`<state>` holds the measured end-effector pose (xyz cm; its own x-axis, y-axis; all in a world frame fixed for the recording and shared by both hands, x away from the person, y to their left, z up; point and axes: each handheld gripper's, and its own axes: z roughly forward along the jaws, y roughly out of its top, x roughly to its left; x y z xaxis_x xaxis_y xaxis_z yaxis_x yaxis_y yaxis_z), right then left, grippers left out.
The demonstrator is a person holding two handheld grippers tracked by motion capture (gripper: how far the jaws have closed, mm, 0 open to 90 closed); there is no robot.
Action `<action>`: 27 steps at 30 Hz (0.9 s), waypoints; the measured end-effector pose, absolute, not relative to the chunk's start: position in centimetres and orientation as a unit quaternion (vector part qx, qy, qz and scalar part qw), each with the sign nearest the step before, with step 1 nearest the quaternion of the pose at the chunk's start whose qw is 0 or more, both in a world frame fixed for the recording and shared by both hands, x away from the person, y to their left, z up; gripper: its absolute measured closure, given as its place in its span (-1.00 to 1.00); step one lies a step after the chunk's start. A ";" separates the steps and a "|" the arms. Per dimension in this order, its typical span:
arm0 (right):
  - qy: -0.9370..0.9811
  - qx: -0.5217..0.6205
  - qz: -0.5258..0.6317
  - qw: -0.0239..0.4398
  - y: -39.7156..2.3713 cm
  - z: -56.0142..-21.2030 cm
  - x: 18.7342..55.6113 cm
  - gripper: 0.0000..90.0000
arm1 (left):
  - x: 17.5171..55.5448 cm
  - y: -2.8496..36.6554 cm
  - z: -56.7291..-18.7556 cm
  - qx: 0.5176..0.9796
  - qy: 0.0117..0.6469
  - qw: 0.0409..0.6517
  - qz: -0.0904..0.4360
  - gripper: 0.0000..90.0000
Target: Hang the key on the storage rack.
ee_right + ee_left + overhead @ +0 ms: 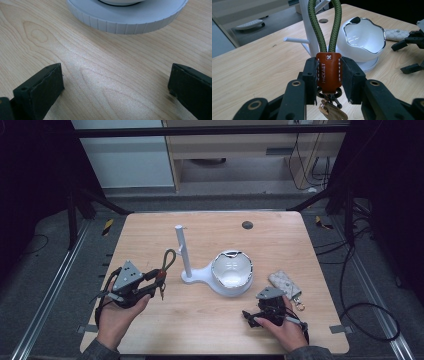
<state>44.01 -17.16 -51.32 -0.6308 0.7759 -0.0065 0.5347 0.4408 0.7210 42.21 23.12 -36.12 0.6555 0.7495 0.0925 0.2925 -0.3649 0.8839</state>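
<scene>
My left gripper (159, 282) (328, 77) is shut on the brown leather tab of a keychain (335, 30). Its green cord loop (170, 257) stands up above the jaws, and a ring and metal bits hang below. It is held a little above the table, left of a white stand's post (182, 252) (308, 25), which has a short side peg (295, 40). A white bowl (231, 272) (362, 42) with a chrome rim sits on the stand's base (125, 17). My right gripper (248, 318) (115, 87) rests open on the wood in front of that base, with nothing between its jaws.
A patterned key pouch (285, 282) (398, 35) lies on the wooden table (280, 245), right of the bowl and beside my right hand. A dark round grommet (247, 225) sits near the far edge. Black frame struts flank the table.
</scene>
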 end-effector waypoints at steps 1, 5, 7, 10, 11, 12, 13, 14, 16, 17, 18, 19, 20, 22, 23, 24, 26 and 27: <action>0.831 0.394 0.352 0.171 -17.2 -51.3 44.0 -0.99 | 42.2 23.1 -36.1 0.787 0.330 0.456 0.251 0.46; 0.832 0.394 0.352 0.171 -17.2 -51.3 44.0 -0.99 | 42.1 23.0 -35.9 0.786 0.329 0.458 0.251 0.46; 0.832 0.394 0.352 0.171 -17.2 -51.3 44.0 -0.99 | 42.1 22.9 -35.8 0.787 0.327 0.459 0.252 0.46; 0.831 0.394 0.352 0.171 -17.2 -51.3 44.0 -0.99 | 42.1 22.9 -35.6 0.786 0.326 0.460 0.252 0.46; 0.832 0.394 0.352 0.171 -17.2 -51.3 44.0 -1.00 | 42.1 22.8 -35.6 0.786 0.326 0.460 0.253 0.47; 0.831 0.394 0.352 0.171 -17.2 -51.3 44.0 -0.99 | 42.1 22.8 -35.6 0.786 0.326 0.460 0.253 0.47; 0.831 0.394 0.352 0.171 -17.2 -51.3 44.0 -0.99 | 42.1 22.8 -35.6 0.786 0.326 0.460 0.253 0.46; 0.831 0.394 0.353 0.171 -17.2 -51.3 44.0 -1.00 | 42.1 22.8 -35.6 0.786 0.326 0.460 0.252 0.46; 0.832 0.394 0.352 0.171 -17.2 -51.3 44.0 -0.99 | 42.1 22.7 -35.5 0.786 0.325 0.461 0.252 0.46; 0.831 0.394 0.352 0.171 -17.2 -51.3 44.0 -0.99 | 42.1 22.7 -35.5 0.786 0.325 0.461 0.252 0.47; 0.831 0.394 0.352 0.171 -17.2 -51.3 44.0 -0.99 | 42.2 22.6 -35.5 0.786 0.325 0.461 0.252 0.46; 0.831 0.394 0.352 0.171 -17.2 -51.3 44.0 -0.99 | 42.2 22.5 -35.4 0.786 0.324 0.461 0.252 0.47; 0.832 0.394 0.352 0.171 -17.2 -51.3 44.0 -1.00 | 42.2 22.5 -35.3 0.787 0.324 0.461 0.252 0.46; 0.832 0.394 0.352 0.171 -17.2 -51.3 44.0 -1.00 | 42.3 22.4 -35.3 0.787 0.324 0.461 0.253 0.47; 0.831 0.394 0.352 0.171 -17.2 -51.3 44.0 -0.99 | 42.4 22.3 -35.2 0.787 0.323 0.461 0.253 0.46; 0.832 0.394 0.352 0.171 -17.2 -51.3 44.0 -0.99 | 42.4 22.2 -35.2 0.787 0.322 0.461 0.253 0.46; 0.831 0.395 0.353 0.170 -17.2 -51.3 44.0 -1.00 | 42.4 22.1 -35.2 0.788 0.322 0.461 0.253 0.46; 0.831 0.394 0.352 0.171 -17.2 -51.3 44.0 -0.99 | 42.5 22.1 -35.1 0.788 0.321 0.460 0.253 0.47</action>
<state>44.01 -17.16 -51.32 -0.6307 0.7760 -0.0067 0.5347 0.4409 0.7210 42.45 22.10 -35.15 0.6656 0.7391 0.1037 0.2735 -0.3708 0.8875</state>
